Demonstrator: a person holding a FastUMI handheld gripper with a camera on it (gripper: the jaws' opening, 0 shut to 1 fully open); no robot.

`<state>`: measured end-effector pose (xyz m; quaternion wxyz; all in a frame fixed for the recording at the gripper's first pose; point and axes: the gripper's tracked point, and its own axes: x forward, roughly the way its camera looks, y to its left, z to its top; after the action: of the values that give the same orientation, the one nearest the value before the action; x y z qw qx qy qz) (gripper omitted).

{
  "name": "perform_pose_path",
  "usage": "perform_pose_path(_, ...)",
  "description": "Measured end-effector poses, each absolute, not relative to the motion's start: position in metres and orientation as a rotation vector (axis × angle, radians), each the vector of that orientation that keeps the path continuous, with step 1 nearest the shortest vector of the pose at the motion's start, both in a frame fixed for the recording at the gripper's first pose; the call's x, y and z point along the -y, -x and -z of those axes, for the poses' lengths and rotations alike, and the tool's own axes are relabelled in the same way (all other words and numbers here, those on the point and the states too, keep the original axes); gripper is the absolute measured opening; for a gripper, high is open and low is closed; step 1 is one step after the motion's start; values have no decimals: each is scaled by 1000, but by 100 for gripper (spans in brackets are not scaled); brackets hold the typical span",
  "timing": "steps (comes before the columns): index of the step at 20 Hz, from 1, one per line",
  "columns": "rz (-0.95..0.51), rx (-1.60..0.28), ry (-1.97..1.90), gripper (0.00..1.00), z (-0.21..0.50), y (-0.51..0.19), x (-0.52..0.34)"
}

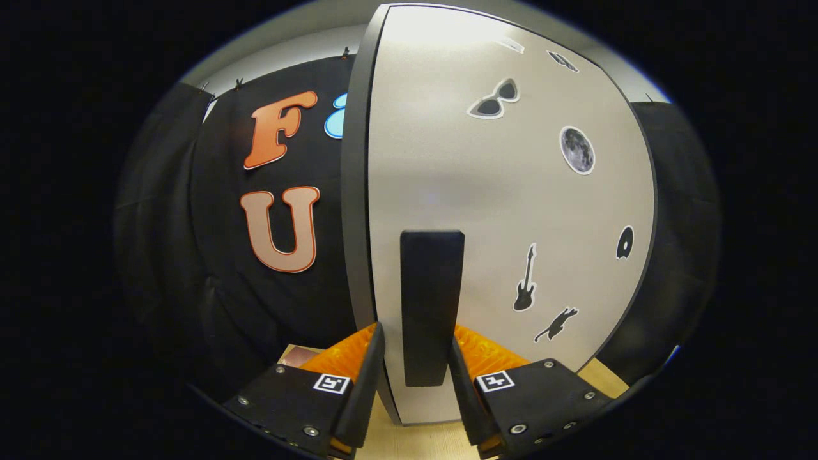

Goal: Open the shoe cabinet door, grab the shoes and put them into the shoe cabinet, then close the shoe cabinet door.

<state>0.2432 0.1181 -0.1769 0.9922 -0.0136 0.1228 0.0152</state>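
The shoe cabinet door point(447, 160) is a pale grey panel standing upright right in front of me, with small stickers on its right half. Its dark side edge point(354, 191) runs down the left. A black vertical handle point(431, 306) sticks out from the lower middle of the door. My gripper point(416, 338) straddles this handle, one finger on each side. The right finger point(463, 383) lies against the handle's side, while the left finger point(367, 377) stands a small gap away from it. The jaws are open around the handle.
The cabinet stands on a light wooden surface point(415, 441) that shows beneath the fingers. Black booth cloth hangs to the left of the cabinet and behind its right side. A small brownish patch point(300, 354) lies low beside the left finger.
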Motion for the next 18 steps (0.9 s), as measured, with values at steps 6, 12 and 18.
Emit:
perform_pose_path(6, -81, -233, 18, 31, 175, -228, -115)
perform_pose_path(12, -151, -253, 6, 28, 172, -163, -88)
perform_pose_path(18, -163, -260, -9, 28, 167, -99, -43)
